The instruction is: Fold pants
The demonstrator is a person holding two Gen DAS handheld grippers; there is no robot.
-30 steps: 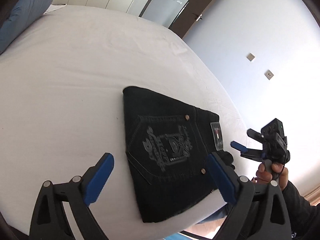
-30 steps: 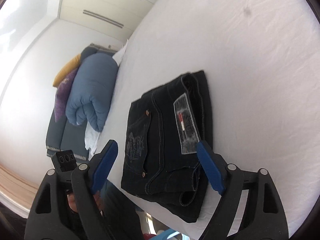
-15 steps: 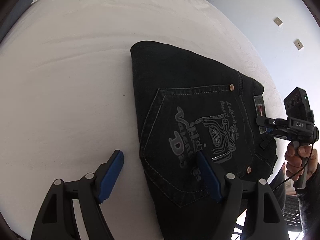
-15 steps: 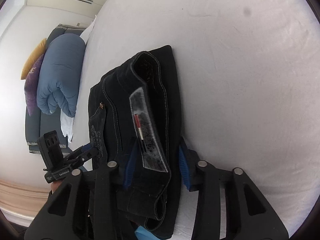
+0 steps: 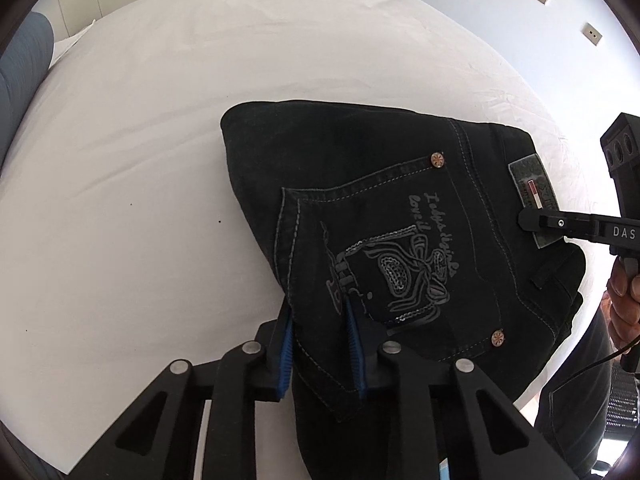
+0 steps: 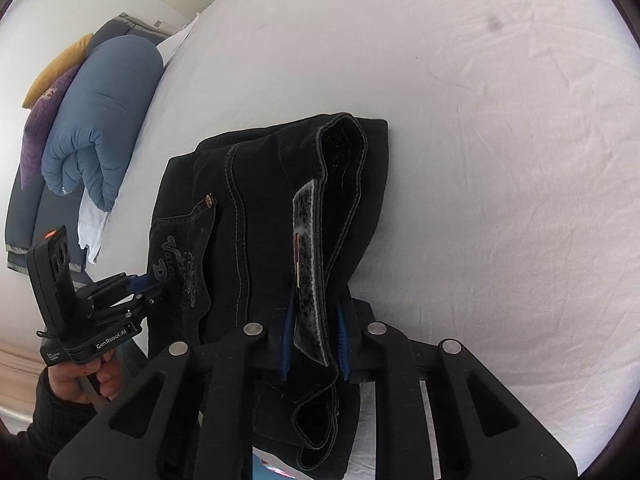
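While the folded black pants (image 5: 384, 240) lie at the near edge of the bed (image 5: 160, 160): left gripper (image 5: 320, 344), jaws just narrowed, pinches the pocket side; right gripper (image 6: 314, 344), likewise, pinches the waistband; lift both evenly, keeping layers stacked.

"DAS" stands in white on the right gripper (image 5: 524, 220). "GenRobot.AI" stands on the left gripper (image 6: 154, 284). The script stitched on the pants (image 5: 380, 208) pocket is too ornate to read.
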